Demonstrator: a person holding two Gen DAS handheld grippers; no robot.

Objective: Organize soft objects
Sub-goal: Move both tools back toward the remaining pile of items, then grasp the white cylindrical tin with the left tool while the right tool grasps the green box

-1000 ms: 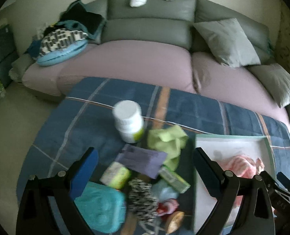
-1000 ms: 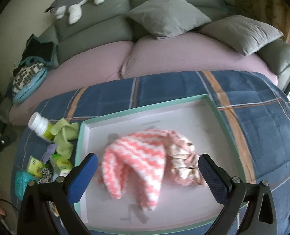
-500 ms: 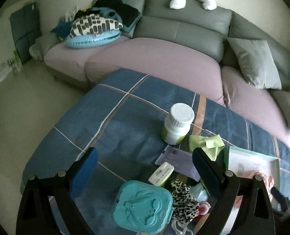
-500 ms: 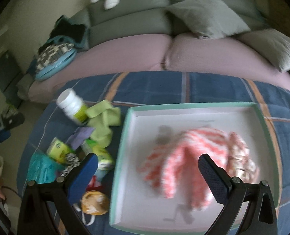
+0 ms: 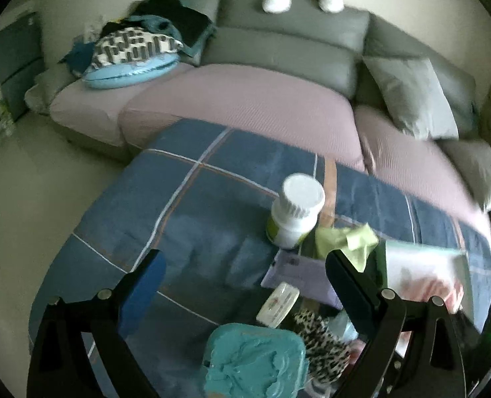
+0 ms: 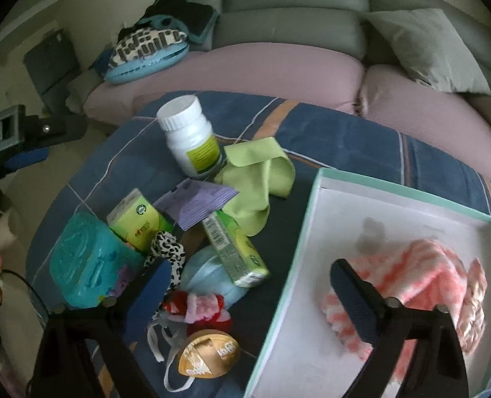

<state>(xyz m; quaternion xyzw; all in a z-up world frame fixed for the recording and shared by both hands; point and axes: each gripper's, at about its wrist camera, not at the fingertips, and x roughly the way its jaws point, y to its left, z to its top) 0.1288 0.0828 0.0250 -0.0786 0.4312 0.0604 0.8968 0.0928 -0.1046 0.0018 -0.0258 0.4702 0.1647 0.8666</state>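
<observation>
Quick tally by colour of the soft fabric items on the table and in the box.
Pink-and-white knit cloth in box: 1
Green cloth: 1
Leopard-print scrunchie: 1
Red-and-pink scrunchie: 1
Light blue face mask: 1
Total: 5

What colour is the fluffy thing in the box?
The fluffy cloth has pink and white zigzag stripes, clearest in the right wrist view.
</observation>
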